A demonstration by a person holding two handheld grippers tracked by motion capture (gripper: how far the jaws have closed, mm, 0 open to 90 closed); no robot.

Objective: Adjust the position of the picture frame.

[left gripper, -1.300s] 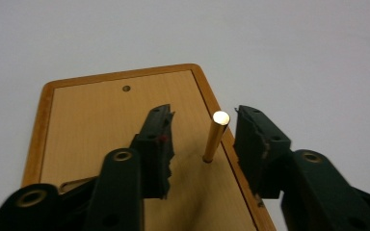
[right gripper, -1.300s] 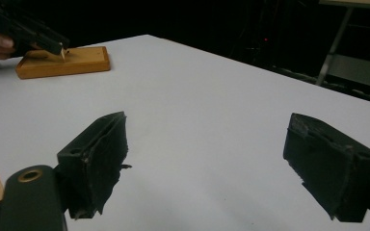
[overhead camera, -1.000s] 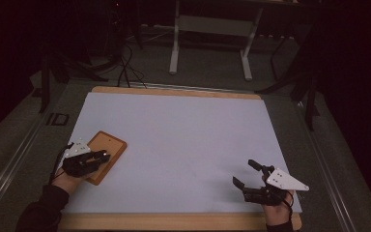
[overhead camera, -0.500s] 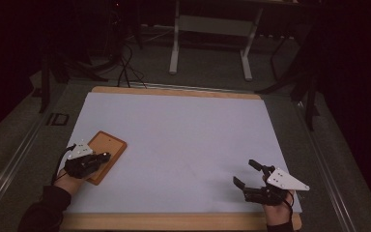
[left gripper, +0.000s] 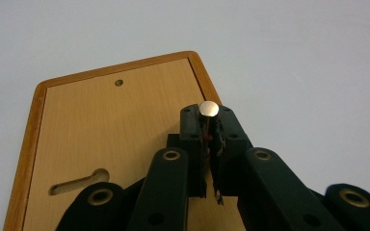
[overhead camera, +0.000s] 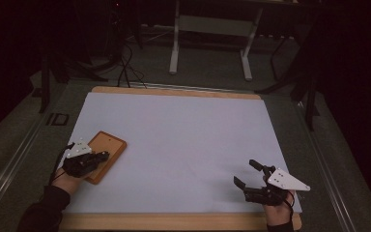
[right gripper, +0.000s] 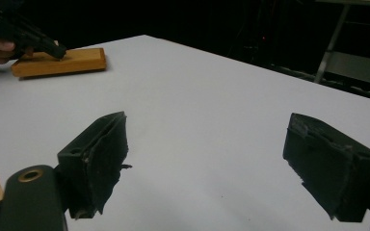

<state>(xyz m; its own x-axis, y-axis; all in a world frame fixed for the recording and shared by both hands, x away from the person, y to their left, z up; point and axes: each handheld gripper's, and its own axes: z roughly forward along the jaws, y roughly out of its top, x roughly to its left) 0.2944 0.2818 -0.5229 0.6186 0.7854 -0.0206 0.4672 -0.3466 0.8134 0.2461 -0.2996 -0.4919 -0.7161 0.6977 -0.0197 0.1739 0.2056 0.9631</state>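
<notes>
At the near right of the tabletop the right tongs stand released with the jaws wide apart, holding nothing and well apart from the work. At the near left, the left tongs are clenched on a small round metal pin and hover over the wooden board. I judge that the pin must be kept upright and lowered slowly toward the small hole at the far end of the board, without pushing the board sideways.
</notes>
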